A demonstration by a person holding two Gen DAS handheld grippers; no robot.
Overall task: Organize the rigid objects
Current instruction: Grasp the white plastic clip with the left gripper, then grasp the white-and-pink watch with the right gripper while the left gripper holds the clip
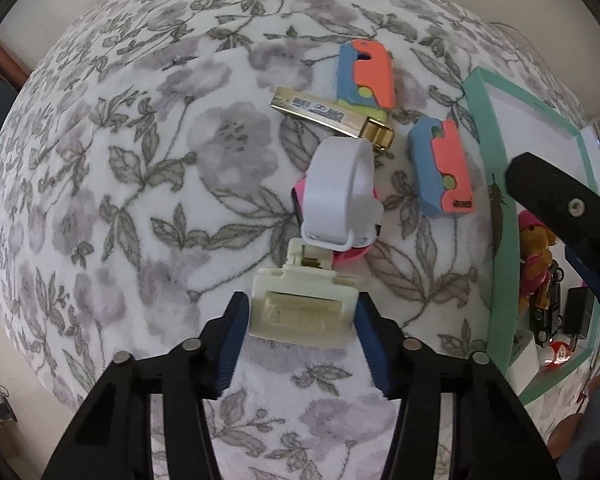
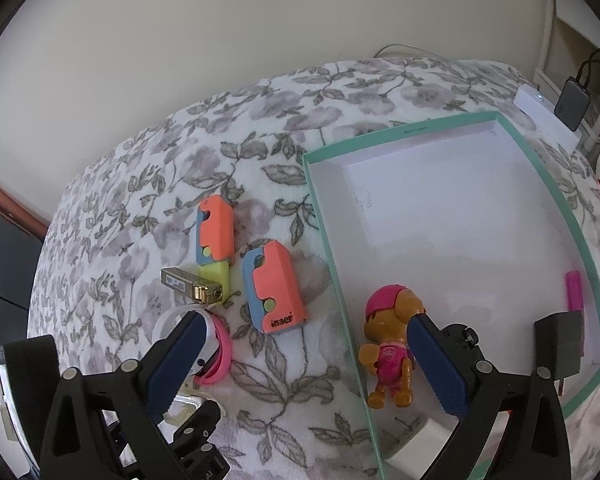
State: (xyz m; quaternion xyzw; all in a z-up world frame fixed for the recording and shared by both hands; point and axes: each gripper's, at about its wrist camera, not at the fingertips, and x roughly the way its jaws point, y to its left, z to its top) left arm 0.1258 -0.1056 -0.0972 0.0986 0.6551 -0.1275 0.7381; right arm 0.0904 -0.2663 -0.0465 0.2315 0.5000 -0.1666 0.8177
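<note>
My left gripper [image 1: 302,312] is shut on a cream plastic clip-like piece [image 1: 302,306] just above the floral blanket. Beyond it lie a white band [image 1: 338,192] over a pink band [image 1: 350,254], a gold lighter [image 1: 332,118] and two orange-and-blue blocks [image 1: 366,74] [image 1: 444,168]. My right gripper [image 2: 304,354] is open and empty, above the near left edge of the teal-rimmed box [image 2: 332,256]. The blocks [image 2: 216,228] [image 2: 274,288], the lighter [image 2: 192,282] and the pink band [image 2: 220,356] lie left of the box.
Inside the box stand a toy dog figure [image 2: 390,344], a pink stick [image 2: 575,290], a black adapter [image 2: 560,344] and a white charger [image 2: 420,436]. The floral blanket [image 2: 140,216] covers the surface. A white device [image 2: 540,110] with cables sits at the far right.
</note>
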